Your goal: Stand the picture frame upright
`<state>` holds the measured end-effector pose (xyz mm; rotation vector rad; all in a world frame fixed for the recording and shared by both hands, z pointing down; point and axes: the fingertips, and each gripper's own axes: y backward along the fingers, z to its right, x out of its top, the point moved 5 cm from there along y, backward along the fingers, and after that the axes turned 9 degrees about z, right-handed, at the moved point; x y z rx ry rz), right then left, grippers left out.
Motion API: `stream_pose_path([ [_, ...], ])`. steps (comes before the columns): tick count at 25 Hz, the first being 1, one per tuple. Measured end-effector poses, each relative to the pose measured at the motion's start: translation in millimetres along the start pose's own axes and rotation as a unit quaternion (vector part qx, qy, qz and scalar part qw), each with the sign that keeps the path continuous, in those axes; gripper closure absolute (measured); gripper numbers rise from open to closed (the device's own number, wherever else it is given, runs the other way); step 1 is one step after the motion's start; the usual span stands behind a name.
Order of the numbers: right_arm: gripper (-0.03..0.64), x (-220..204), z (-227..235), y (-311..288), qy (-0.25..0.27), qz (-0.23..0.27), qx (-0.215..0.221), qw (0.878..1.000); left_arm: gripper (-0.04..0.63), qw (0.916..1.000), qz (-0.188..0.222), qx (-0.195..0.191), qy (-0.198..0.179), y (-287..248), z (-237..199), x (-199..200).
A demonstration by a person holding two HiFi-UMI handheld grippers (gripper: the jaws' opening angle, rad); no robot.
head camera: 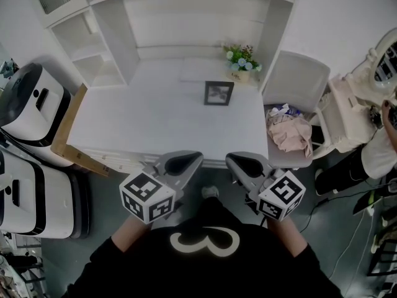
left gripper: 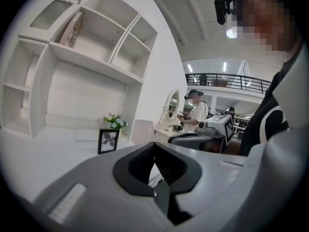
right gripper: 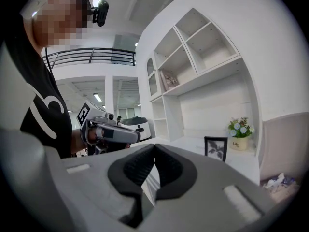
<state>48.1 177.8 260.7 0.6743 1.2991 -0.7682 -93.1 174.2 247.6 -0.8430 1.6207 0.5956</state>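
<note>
Desk shot, head view: small dark picture frame (head camera: 219,93) stands upright on the white desk (head camera: 142,117), centre-right of frame, just below-left of the flower pot (head camera: 242,61), so the job looks done already. Left gripper (head camera: 185,162) and right gripper (head camera: 247,164) sit at bottom centre, well apart from it, each w/ jaws pressed together on nothing. Frame prob. light and stiff, w/ a slick, breakable glass front. Best hold: the two side edges, gently, never the face.
</note>
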Motion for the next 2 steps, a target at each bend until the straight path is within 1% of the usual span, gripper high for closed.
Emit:
stream_pose_path([
  [2,0.614,-1.1,-0.5,-1.0,-0.002,0.0,0.0,1.0,0.584,1.0,-0.001,0.0,0.0,0.8,-0.9,-0.7],
])
